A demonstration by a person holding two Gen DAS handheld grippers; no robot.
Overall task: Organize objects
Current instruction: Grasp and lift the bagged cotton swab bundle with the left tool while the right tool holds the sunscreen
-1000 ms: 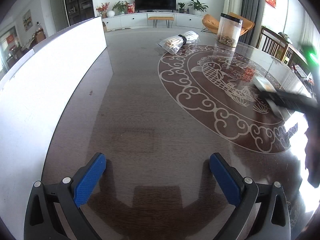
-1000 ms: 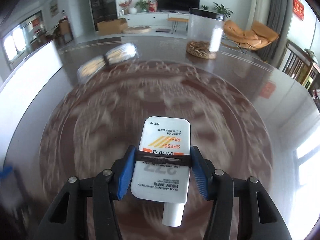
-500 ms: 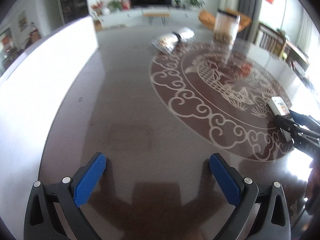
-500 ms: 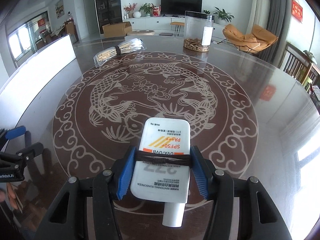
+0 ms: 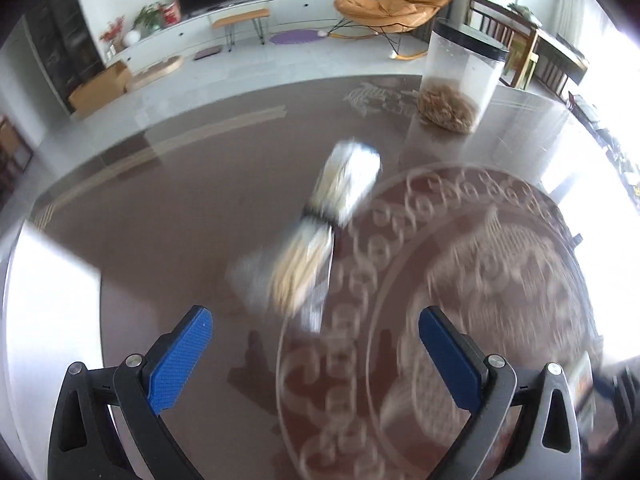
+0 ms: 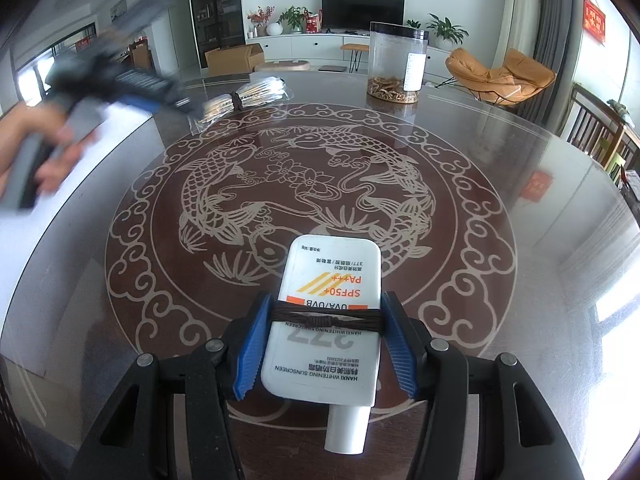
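My right gripper [image 6: 326, 344] is shut on a white sunscreen tube [image 6: 326, 320] with orange print and a dark band around it, held low over the table near its front. A clear bag of pale sticks tied with a black band [image 5: 320, 232] lies on the table just ahead of my left gripper [image 5: 316, 356], which is open and empty above it. In the right wrist view the same bag [image 6: 240, 98] lies at the far left, with the blurred left gripper [image 6: 132, 84] and the hand beside it.
A clear jar with a black lid and brown bits inside [image 5: 460, 80] stands at the far right of the table; it also shows in the right wrist view [image 6: 396, 64]. The round dark table [image 6: 520, 160] carries a fish pattern. A white panel [image 5: 44, 320] borders the left.
My left gripper has swung fast forward across the table and now hangs open right before the bag of sticks. My right gripper holds the sunscreen tube almost still.
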